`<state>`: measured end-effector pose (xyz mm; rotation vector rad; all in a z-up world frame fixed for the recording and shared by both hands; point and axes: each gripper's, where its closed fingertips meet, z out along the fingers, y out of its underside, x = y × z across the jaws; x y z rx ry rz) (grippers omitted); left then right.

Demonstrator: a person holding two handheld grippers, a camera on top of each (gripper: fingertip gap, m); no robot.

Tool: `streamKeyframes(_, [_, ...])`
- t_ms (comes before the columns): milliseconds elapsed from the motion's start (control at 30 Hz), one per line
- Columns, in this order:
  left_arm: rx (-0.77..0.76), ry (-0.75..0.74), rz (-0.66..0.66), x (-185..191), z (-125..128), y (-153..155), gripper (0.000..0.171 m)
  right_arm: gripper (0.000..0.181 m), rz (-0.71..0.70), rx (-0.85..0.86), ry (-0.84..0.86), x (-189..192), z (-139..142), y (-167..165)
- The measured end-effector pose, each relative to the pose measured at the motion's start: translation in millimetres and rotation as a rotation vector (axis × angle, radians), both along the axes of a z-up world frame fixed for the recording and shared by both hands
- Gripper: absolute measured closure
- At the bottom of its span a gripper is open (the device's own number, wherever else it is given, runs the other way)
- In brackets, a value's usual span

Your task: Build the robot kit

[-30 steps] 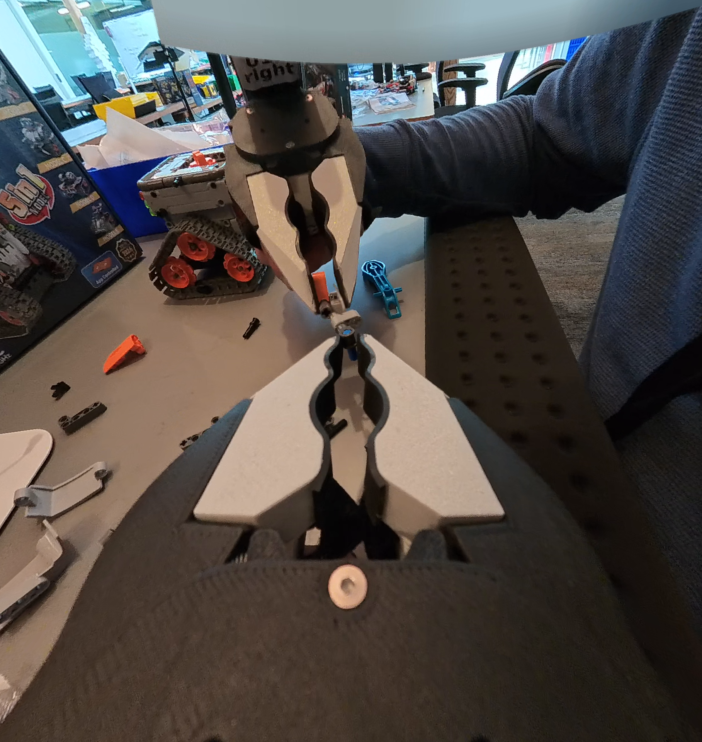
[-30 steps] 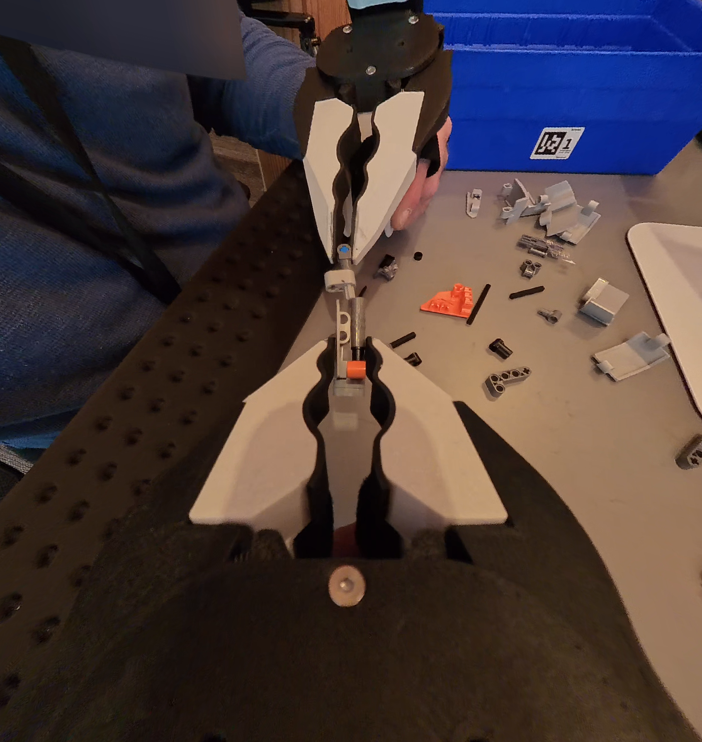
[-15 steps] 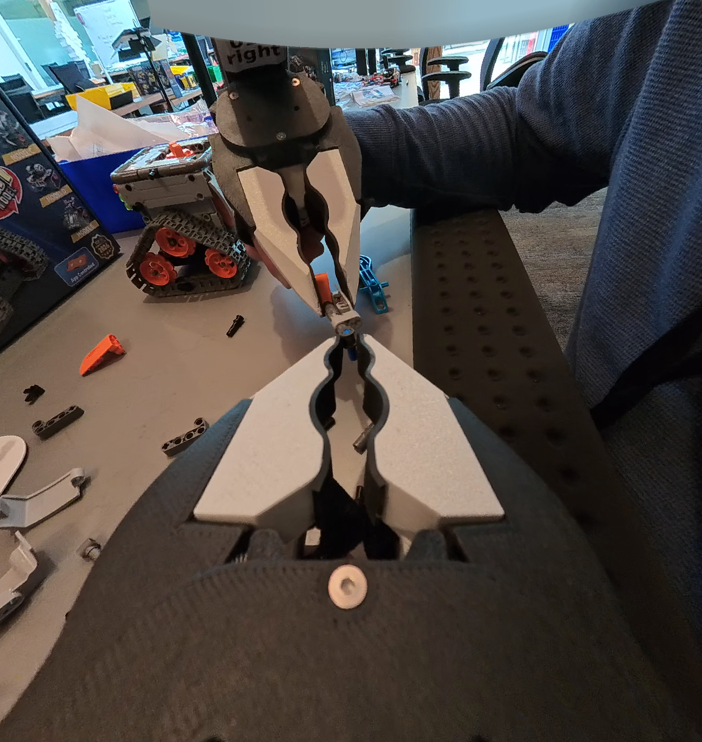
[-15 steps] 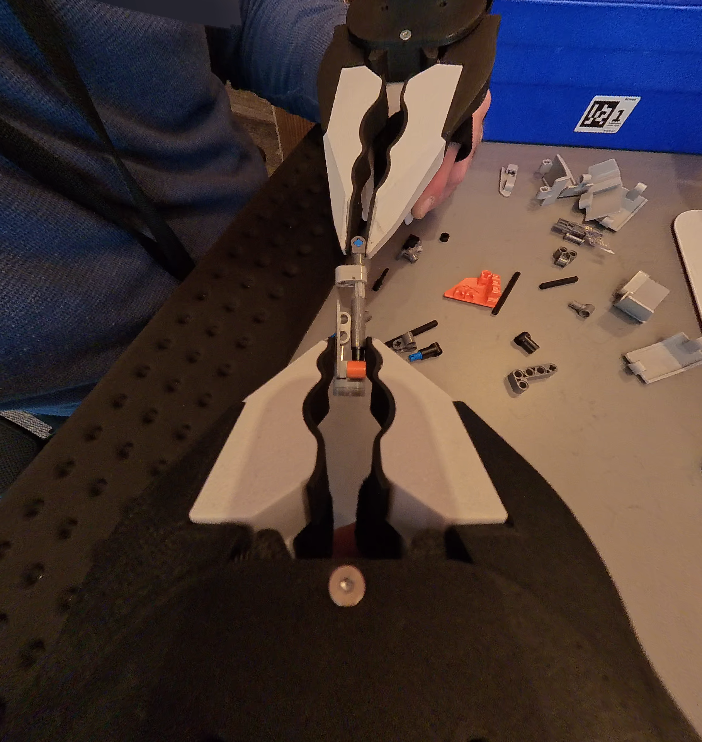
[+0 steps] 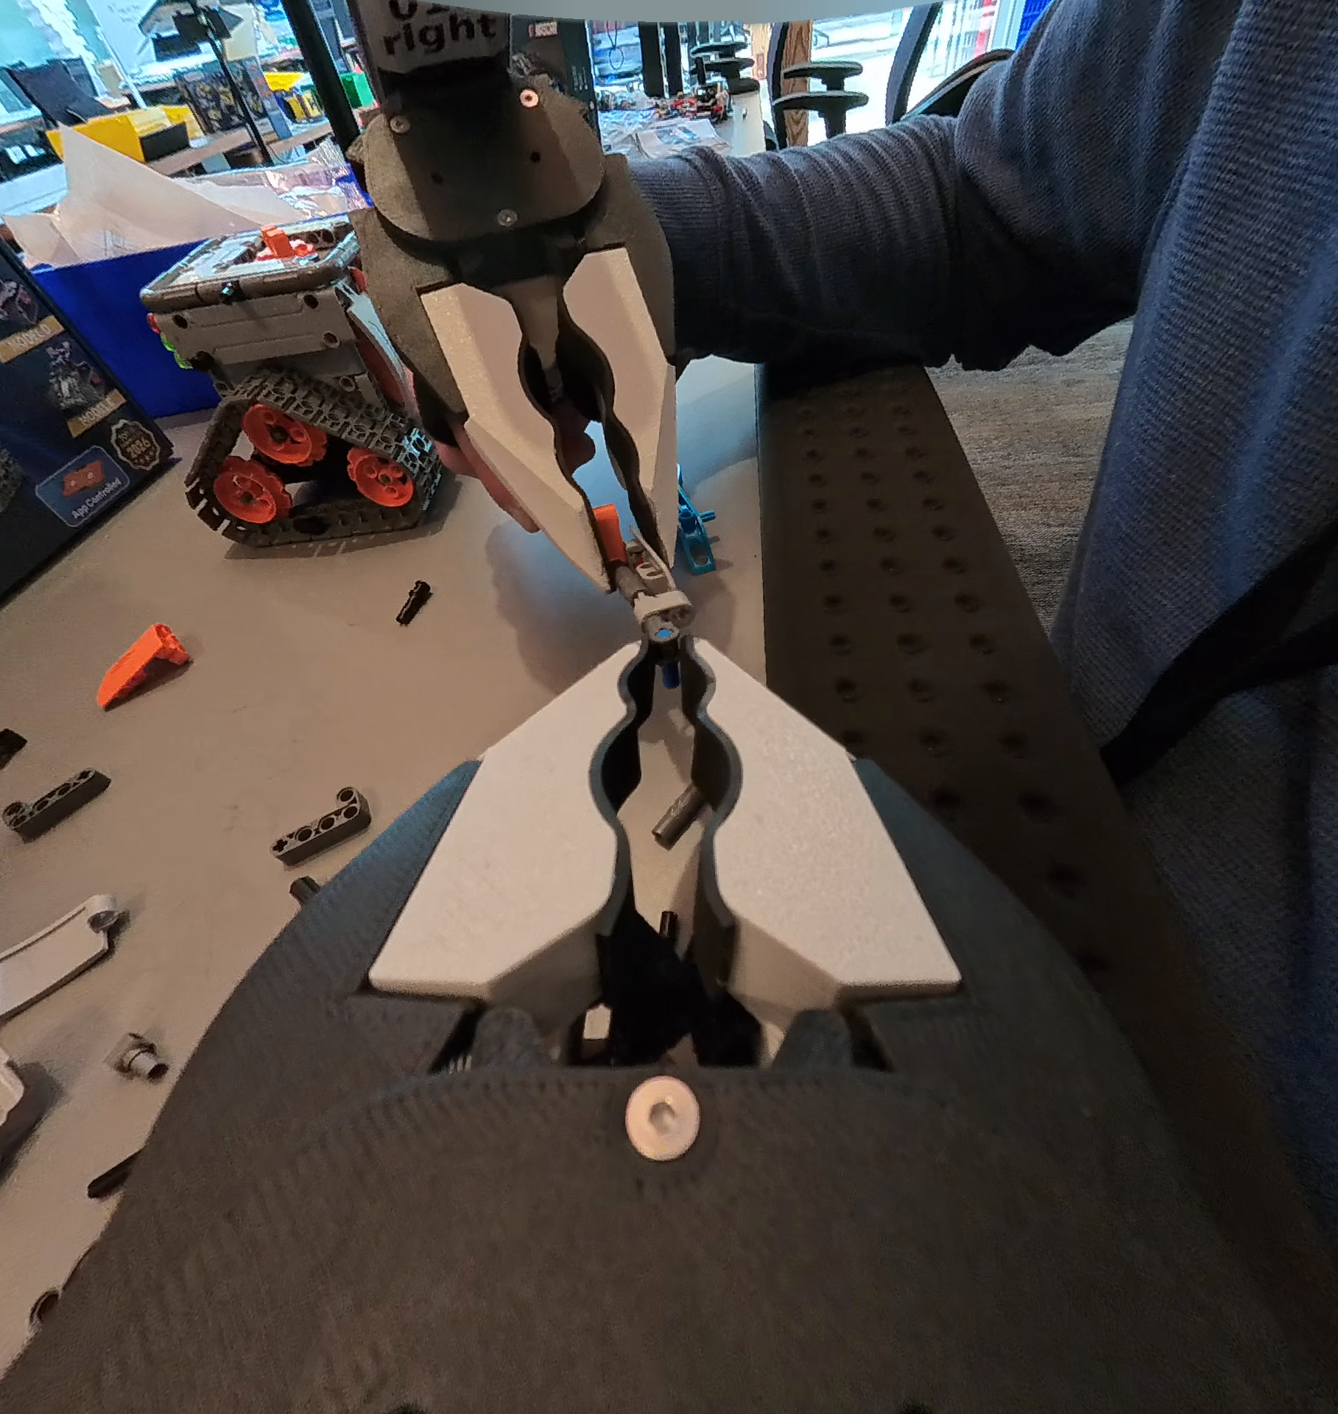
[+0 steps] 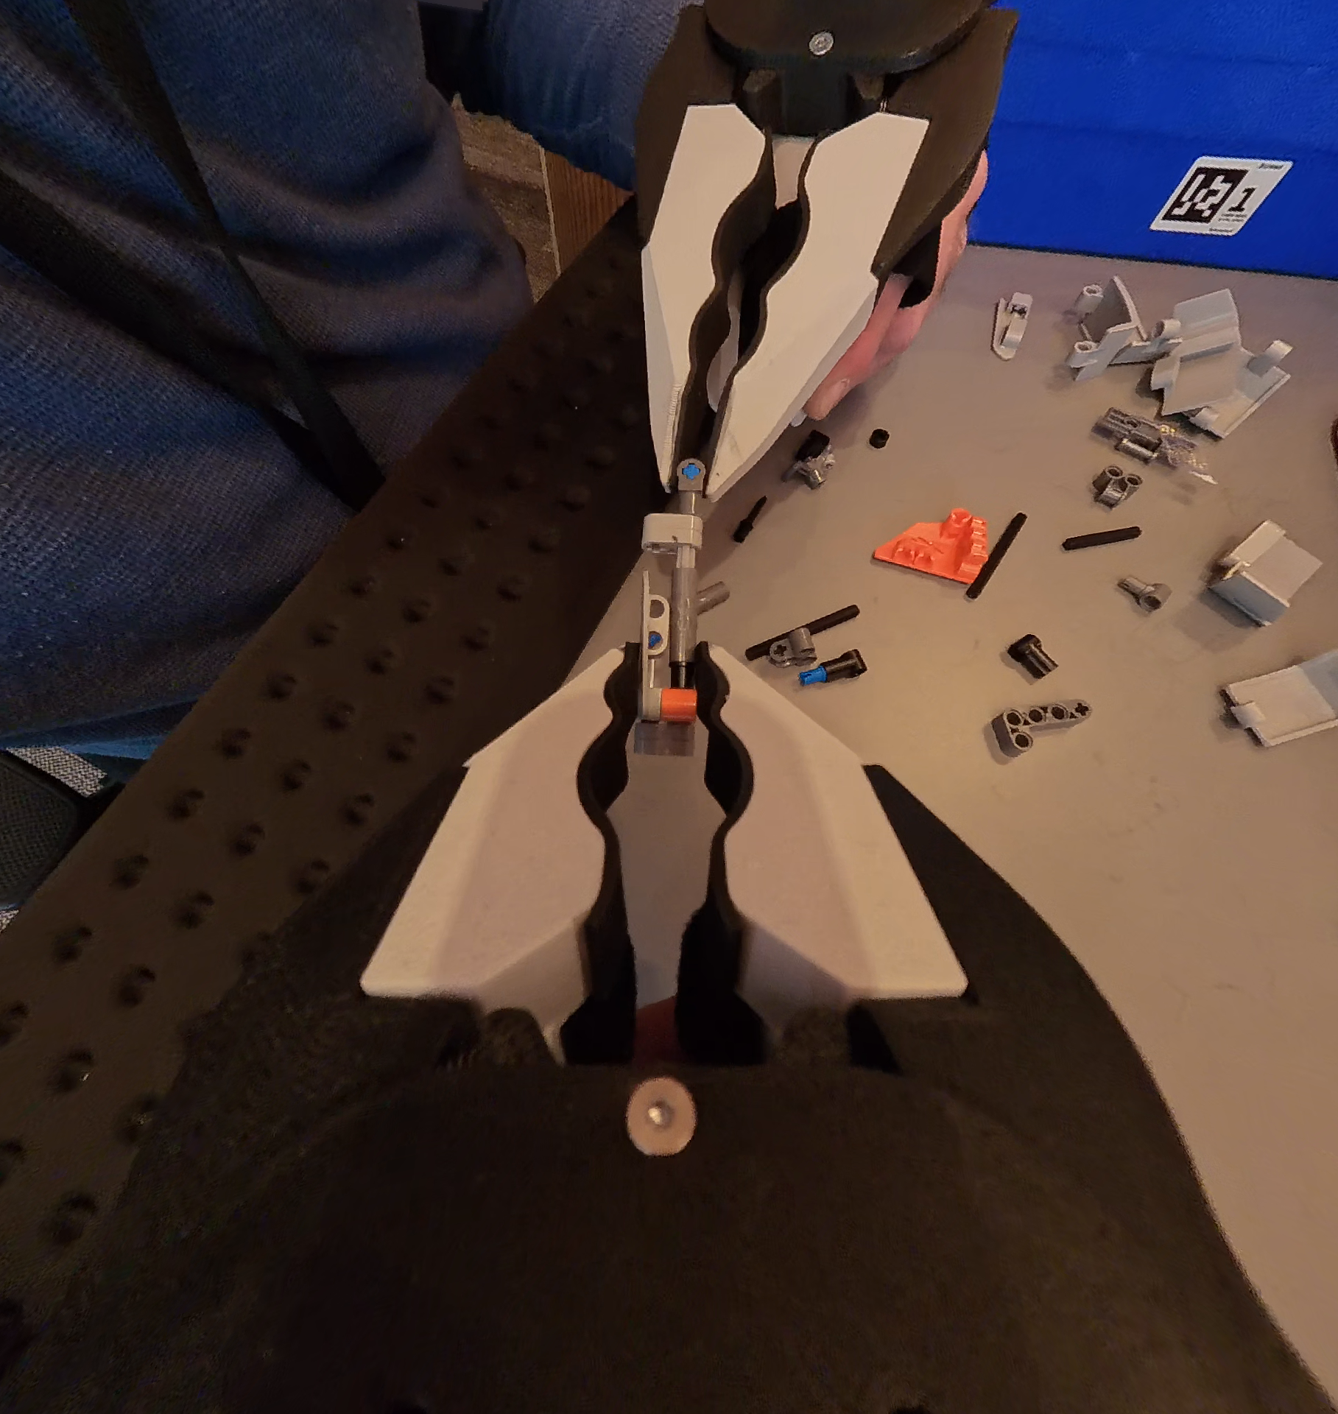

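Observation:
A small grey assembly (image 6: 681, 604) of a thin beam, an axle, an orange bush (image 6: 678, 702) and a light grey connector (image 6: 672, 532) hangs above the table between both grippers. My right gripper (image 6: 669, 662) is shut on its orange-bush end. My left gripper (image 6: 687, 482) comes from the far side and is shut on a blue pin (image 6: 691, 472) at the connector end. In the left wrist view my left gripper (image 5: 664, 650) pinches the blue pin (image 5: 669, 673), and the right gripper (image 5: 635, 566) holds the assembly (image 5: 654, 593) just beyond.
A black perforated board (image 6: 306, 727) runs along the table edge beside a person's blue sleeve (image 5: 956, 229). A tracked toy vehicle (image 5: 306, 428), an orange wedge (image 6: 933, 547), grey panels (image 6: 1186, 352), a blue bin (image 6: 1147, 92) and several loose pins and beams lie on the grey table. The gap from one gripper's tips to the other's is roughly 4 cm.
Both grippers stay shut and joined at the small assembly. They have drifted together over the table, so the loose parts have shifted in both views.

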<state>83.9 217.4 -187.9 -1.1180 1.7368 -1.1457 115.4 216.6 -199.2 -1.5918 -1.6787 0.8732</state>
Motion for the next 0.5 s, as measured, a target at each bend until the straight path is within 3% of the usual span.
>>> streamKeyframes(500, [0.028,0.078,0.053,1,-15,7,0.166,0.170,-0.031,-0.008,-0.039,-1,-15,6])
